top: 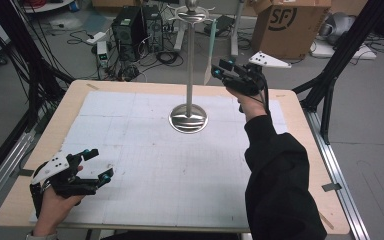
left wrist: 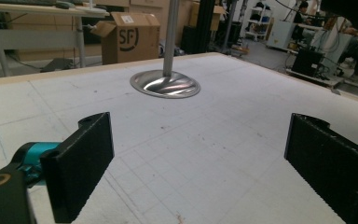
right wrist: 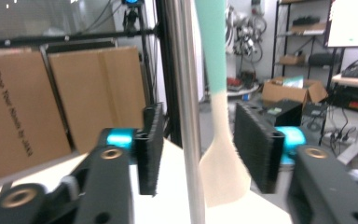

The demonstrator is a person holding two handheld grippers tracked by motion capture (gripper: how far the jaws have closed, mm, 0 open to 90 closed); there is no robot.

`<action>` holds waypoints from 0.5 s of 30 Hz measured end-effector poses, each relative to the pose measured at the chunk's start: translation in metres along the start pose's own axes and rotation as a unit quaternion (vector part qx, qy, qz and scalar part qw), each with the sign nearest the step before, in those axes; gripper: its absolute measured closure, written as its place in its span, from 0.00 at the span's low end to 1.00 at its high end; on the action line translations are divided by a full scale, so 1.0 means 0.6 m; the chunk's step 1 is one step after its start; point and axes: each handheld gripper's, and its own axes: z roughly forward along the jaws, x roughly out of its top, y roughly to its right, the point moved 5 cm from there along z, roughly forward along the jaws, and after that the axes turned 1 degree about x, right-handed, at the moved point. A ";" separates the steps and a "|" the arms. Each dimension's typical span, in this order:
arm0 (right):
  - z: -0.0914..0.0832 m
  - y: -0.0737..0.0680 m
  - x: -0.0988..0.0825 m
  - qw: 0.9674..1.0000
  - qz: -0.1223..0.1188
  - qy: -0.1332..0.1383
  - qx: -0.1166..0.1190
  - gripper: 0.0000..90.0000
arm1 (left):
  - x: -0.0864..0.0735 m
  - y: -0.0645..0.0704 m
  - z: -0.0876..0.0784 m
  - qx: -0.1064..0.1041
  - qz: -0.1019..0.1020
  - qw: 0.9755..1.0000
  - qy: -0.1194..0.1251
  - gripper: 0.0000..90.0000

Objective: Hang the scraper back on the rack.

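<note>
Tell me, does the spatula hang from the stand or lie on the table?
It hangs. The spatula points straight down beside the stand's pole, between the open pads of the right gripper, which do not press it.

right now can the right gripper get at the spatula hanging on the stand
Probably yes. The right gripper is raised level with the hanging spatula, whose blade sits between its open jaws, not gripped. The stand's pole also crosses that gap, so closing might catch it.

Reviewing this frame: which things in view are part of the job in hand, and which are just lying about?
Part of the job:
- spatula, teal handle, hanging from the stand's top
- metal stand
- right gripper, jaws open around the spatula
- left gripper, open, idle on the table

Lying about:
- cardboard box
- computer towers
- floor cables
</note>
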 end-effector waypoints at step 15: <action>-0.078 -0.063 -0.104 0.997 -0.045 -0.048 0.035 0.23 | 0.003 -0.002 0.005 0.003 -0.008 1.000 0.013 0.09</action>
